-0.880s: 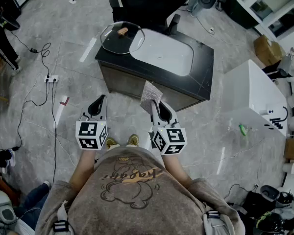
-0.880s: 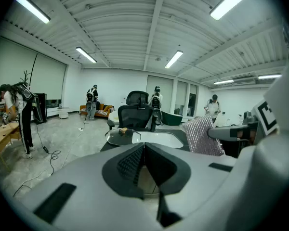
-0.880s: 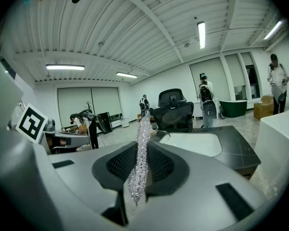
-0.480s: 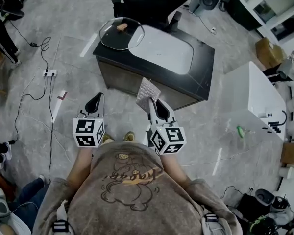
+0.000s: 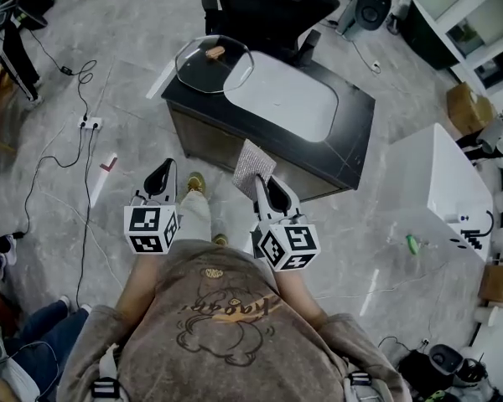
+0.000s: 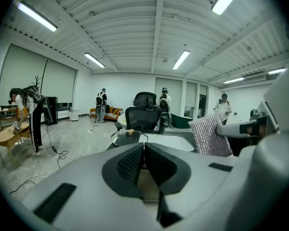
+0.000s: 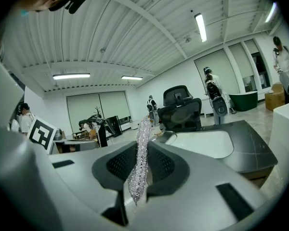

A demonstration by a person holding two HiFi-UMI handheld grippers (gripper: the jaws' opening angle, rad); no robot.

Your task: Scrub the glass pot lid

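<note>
The glass pot lid (image 5: 212,63) with a wooden knob lies on the far left corner of a black table (image 5: 352,132), beside a white basin (image 5: 283,95). It also shows small in the left gripper view (image 6: 129,135). My right gripper (image 5: 263,179) is shut on a silvery scrub cloth (image 5: 253,167), which stands edge-on between its jaws (image 7: 140,158). My left gripper (image 5: 162,174) is shut with nothing in it (image 6: 143,148). Both hang over the floor, short of the table's near edge.
A black office chair (image 5: 268,7) stands behind the table. A white cabinet (image 5: 448,182) is to the right, with boxes and gear beyond. Cables and a power strip (image 5: 87,123) lie on the floor to the left. Several people stand in the background (image 6: 102,104).
The person has stepped forward, one foot now showing ahead between the grippers. Table and lid sit slightly to the right in the head view. Both grippers keep their states.
</note>
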